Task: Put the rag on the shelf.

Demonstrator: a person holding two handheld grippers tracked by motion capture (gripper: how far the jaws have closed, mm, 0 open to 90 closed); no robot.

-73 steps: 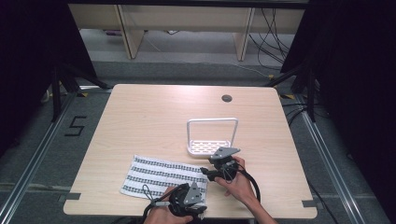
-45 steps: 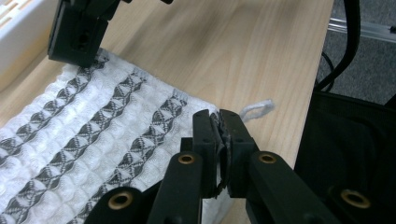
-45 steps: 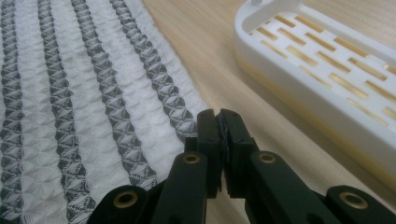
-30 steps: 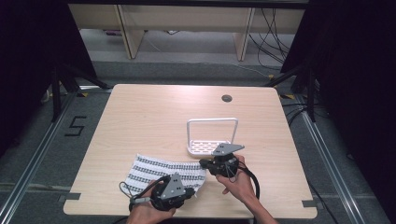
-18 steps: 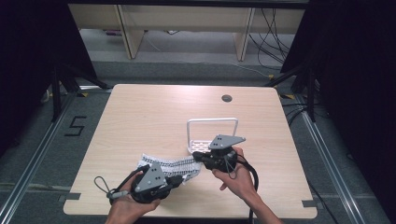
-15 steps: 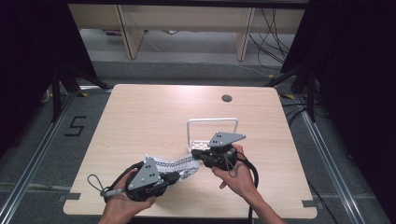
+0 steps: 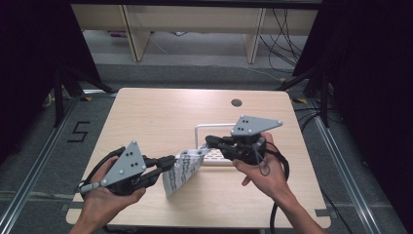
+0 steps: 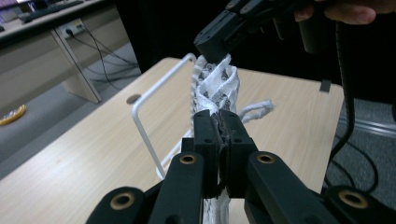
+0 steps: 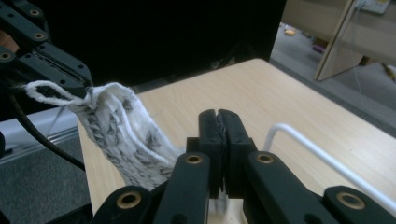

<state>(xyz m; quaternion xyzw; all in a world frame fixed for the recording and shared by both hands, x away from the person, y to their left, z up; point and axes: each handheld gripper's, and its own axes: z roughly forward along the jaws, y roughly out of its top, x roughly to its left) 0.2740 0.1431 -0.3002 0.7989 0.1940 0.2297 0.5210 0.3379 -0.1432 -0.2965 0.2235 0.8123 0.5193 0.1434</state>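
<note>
A person's two hands hold the grippers above the near half of the wooden table [image 7: 160, 112], and a white cloth with a dark pattern [image 7: 181, 168] hangs stretched between them. The left gripper [image 7: 171, 161] lies nearly level in the left hand [image 7: 104, 197], which comes in from the bottom left with the fingers wrapped round the grip; its jaws point to the right and slightly away from the person. In the left gripper view [image 8: 218, 122] the jaws are pressed together on an edge of the cloth [image 8: 214, 86], which runs on from them to the other gripper's tip at the top of that picture.

The right gripper [image 7: 209, 141] points the opposite way, to the left, held a little higher by the right hand [image 7: 265, 168], whose forearm rises from the bottom right. Its jaws are also clamped on the cloth, pinching the far corner; in the right gripper view [image 9: 218, 119] they stand tight together (the fabric [image 9: 123, 140] falls away to their left).

The cloth sags below the two grips, its lower corner near the tabletop; whether it touches I cannot tell. Behind it on the table stands a white wire rack [image 7: 207, 127], just beside the right gripper's jaws
</note>
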